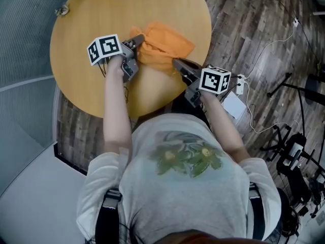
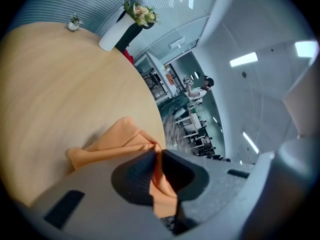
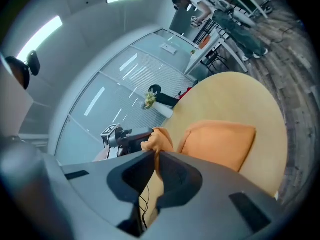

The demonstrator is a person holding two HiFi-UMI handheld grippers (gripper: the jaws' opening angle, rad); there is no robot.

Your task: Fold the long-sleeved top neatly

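1. The left gripper (image 1: 135, 44) has its jaws clamped on a fold of the orange long-sleeved top (image 1: 163, 47), at its left edge; cloth runs down between them.
2. The top lies bunched on the round wooden counter (image 1: 91, 19), between the two grippers.
3. The right gripper (image 1: 179, 63) has its jaws pinched together on the top's near right edge.

Orange top (image 1: 161, 47) lies bunched, partly folded, near the table's edge.

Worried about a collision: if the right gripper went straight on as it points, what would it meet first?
The right gripper, shut on the orange top, would likely push that cloth first, then the left gripper; depth unclear.
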